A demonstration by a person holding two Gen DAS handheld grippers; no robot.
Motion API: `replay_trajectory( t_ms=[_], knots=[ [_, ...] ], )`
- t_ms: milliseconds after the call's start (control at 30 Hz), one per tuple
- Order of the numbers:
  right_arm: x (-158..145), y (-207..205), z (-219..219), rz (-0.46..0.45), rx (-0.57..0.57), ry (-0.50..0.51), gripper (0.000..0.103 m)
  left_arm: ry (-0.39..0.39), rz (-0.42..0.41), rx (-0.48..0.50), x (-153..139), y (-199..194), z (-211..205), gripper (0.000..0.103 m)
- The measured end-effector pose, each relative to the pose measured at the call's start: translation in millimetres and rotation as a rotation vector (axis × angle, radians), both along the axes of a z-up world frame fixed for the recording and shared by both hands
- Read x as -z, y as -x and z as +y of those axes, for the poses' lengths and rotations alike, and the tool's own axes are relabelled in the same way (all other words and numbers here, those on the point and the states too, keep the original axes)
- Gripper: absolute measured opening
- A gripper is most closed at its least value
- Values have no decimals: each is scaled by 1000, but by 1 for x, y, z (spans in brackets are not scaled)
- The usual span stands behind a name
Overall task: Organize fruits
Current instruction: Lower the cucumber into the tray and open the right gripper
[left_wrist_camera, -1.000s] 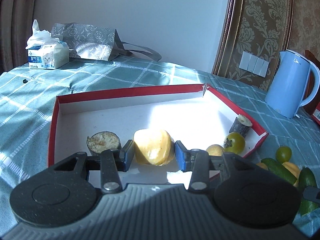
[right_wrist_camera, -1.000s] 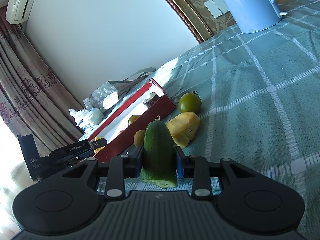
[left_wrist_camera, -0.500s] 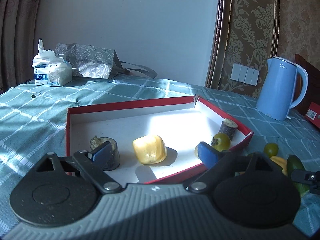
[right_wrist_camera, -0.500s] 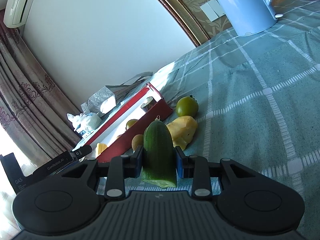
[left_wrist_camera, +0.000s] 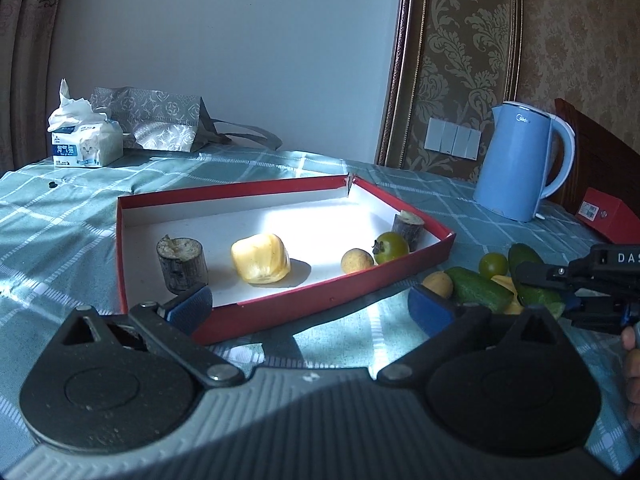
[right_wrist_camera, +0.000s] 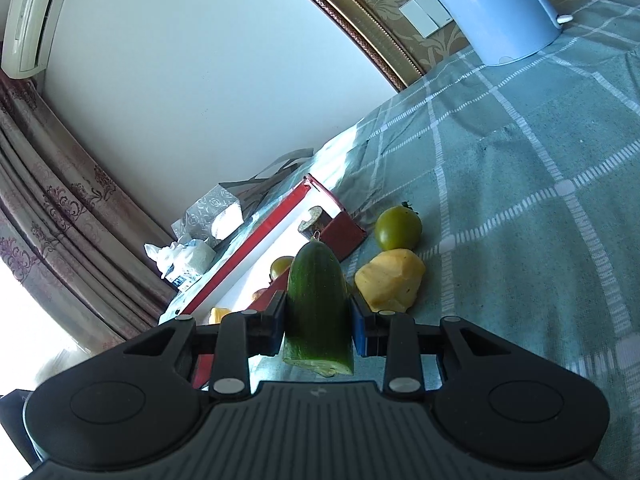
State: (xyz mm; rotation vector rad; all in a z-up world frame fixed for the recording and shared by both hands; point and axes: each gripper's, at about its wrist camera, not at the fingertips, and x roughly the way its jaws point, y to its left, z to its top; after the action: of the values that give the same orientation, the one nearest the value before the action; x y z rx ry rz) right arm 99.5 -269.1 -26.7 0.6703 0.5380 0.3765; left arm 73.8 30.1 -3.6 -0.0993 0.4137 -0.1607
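Note:
A red-walled tray (left_wrist_camera: 320,304) holds a yellow fruit chunk (left_wrist_camera: 260,258), two dark cut stubs (left_wrist_camera: 182,264), a small yellow round fruit (left_wrist_camera: 356,261) and a green tomato (left_wrist_camera: 391,245). My left gripper (left_wrist_camera: 310,306) is open and empty, just in front of the tray's near wall. My right gripper (right_wrist_camera: 318,328) is shut on a cucumber half (right_wrist_camera: 316,300), held above the cloth right of the tray (right_wrist_camera: 340,236). It also shows in the left wrist view (left_wrist_camera: 532,294). A green tomato (right_wrist_camera: 398,228) and a yellow chunk (right_wrist_camera: 390,286) lie on the cloth beside it.
A blue kettle (left_wrist_camera: 520,164) stands at the back right, a red box (left_wrist_camera: 608,220) beside it. A tissue pack (left_wrist_camera: 84,144) and a silver bag (left_wrist_camera: 156,120) stand at the back left. Another cucumber piece (left_wrist_camera: 476,290) and a small yellow fruit (left_wrist_camera: 438,284) lie right of the tray.
My left gripper let go of the yellow chunk, opened wide and drew back out of the tray. My right gripper still holds the cucumber half, a little higher and more tilted.

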Motion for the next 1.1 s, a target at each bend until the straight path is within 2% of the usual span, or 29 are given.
replay_trajectory(
  t_ms=[233, 433, 567, 700, 933, 1100],
  knots=[
    [-37, -38, 47, -40, -82, 117, 32, -52, 9, -15, -1, -2, -6, 103],
    [-55, -79, 91, -49, -142, 222, 32, -49, 9, -6, -1, -3, -5, 103],
    [-56, -101, 114, -39, -155, 289, 32, -49, 10, -6, -1, -3, -5, 103],
    [-49, -117, 122, -19, -144, 294, 32, -49, 10, -5, 0, -3, -5, 103],
    [-38, -147, 137, 32, -136, 419, 32, -72, 16, -11, 0, -4, -8, 103],
    [-35, -159, 143, 7, -121, 487, 32, -95, 23, -17, 0, -5, -12, 103]
  ],
)
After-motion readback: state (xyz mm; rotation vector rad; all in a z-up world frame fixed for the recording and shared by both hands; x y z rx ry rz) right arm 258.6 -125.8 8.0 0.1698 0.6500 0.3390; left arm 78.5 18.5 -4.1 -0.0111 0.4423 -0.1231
